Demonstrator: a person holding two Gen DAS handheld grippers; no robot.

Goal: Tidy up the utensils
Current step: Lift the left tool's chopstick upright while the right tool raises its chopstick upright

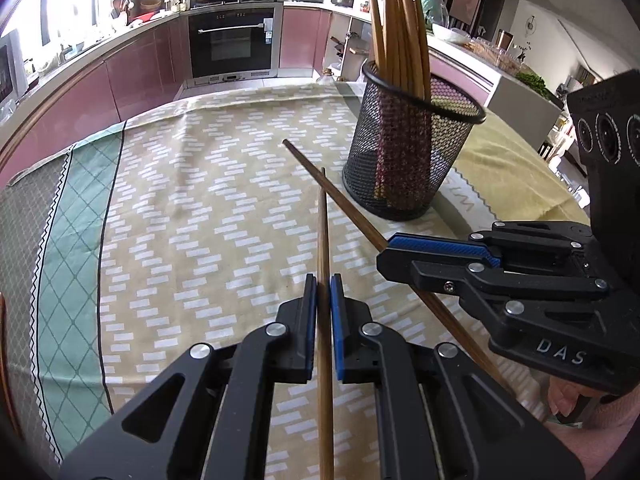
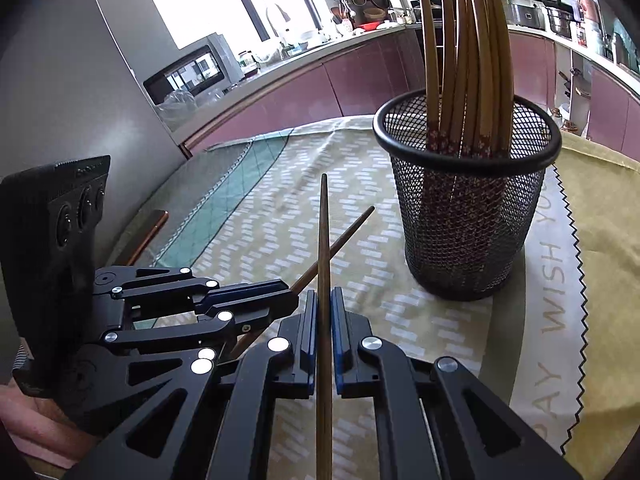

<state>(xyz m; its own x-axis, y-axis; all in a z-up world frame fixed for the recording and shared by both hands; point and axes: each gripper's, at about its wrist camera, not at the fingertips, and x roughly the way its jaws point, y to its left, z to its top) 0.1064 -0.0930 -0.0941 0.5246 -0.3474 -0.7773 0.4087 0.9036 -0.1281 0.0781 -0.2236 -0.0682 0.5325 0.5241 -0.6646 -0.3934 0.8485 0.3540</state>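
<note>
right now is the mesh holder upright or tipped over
Upright. The black mesh holder stands on its base on the tablecloth, rim up, with a bundle of chopsticks standing inside it.

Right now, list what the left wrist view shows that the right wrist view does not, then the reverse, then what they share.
Only the left wrist view: the built-in oven across the kitchen, and the left gripper head-on, shut on its chopstick.

Only the right wrist view: the microwave on the counter, the "WISH" lettering on the cloth, and the right gripper head-on, shut on its own chopstick.

Both: the black mesh holder full of chopsticks, the patterned tablecloth, and the two held chopsticks crossing.
</note>
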